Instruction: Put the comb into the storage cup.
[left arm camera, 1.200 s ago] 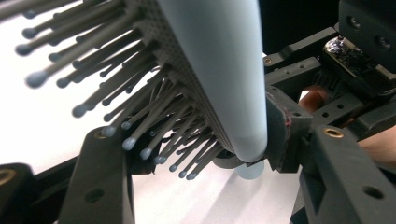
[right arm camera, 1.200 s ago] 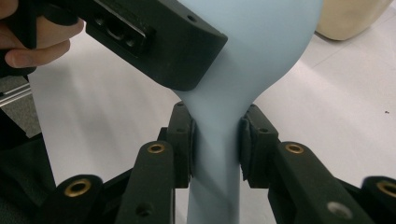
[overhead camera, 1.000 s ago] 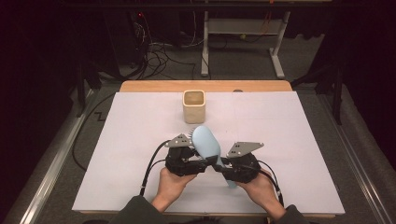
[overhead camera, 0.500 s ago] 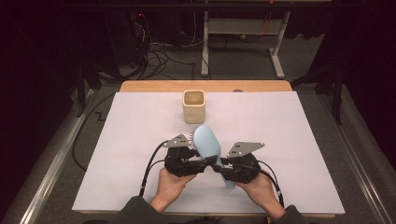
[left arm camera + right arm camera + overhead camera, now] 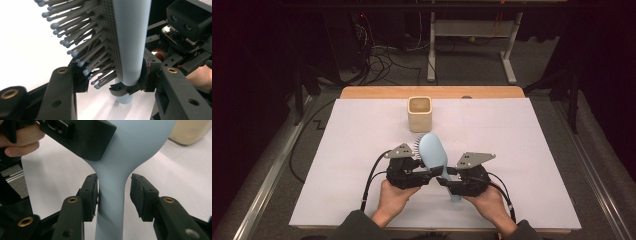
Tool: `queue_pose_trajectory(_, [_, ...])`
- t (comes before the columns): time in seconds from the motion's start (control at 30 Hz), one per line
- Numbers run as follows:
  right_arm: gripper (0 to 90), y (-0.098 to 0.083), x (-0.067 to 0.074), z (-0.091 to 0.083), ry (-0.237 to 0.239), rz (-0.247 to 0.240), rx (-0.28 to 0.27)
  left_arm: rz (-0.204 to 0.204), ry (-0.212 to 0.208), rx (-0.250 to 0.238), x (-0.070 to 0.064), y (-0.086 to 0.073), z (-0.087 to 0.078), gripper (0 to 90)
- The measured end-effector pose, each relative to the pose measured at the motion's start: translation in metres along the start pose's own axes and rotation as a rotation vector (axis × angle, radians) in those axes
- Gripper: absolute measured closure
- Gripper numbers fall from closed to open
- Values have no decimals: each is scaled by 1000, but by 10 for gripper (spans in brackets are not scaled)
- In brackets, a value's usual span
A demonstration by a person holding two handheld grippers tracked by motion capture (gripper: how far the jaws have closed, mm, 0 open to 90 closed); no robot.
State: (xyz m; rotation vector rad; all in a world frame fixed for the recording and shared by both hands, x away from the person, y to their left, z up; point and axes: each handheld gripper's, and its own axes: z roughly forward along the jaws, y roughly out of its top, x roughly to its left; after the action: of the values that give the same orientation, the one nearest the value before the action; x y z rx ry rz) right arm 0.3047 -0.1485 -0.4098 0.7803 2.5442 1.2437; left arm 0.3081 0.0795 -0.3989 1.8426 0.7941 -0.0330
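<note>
A light blue hairbrush [image 5: 433, 150] stands tilted above the white table sheet [image 5: 522, 140], head away from the person, bristles to the left. My left gripper [image 5: 430, 173] is shut on the lower head [image 5: 130, 37]; its jaws have just been closing, one pad in the bristles [image 5: 82, 50], the other on the smooth back. My right gripper [image 5: 447, 181] straddles the handle [image 5: 111, 215]. Its jaws have just been opening: the left pad [image 5: 90, 192] is beside the handle and the right pad [image 5: 142, 195] stands off it.
A beige square cup [image 5: 419, 113] stands upright at the back middle of the sheet, past the brush. A wooden table edge [image 5: 432, 92] runs behind it. Cables trail from both grippers toward the person's hands at the front edge.
</note>
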Motion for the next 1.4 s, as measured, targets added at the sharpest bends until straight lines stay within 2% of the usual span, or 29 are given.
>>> queue_pose_trajectory(0.73, [445,-3,-3,0,7,21,-40,8,37,-29,4,1,-16,536])
queue_pose_trajectory(1.07, [398,-7,-4,-2,-1,9,-76,4,59,-36,7,1,-27,537])
queue_pose_trajectory(1.13, [394,-7,-5,-3,-1,19,-85,2,62,-39,7,1,-29,537])
queue_pose_trajectory(1.2, [387,-7,-6,-5,-2,7,-102,4,68,-44,6,1,-33,536])
queue_pose_trajectory(1.4, [371,-9,-8,-11,-22,-6,-96,3,87,-56,7,1,-42,537])
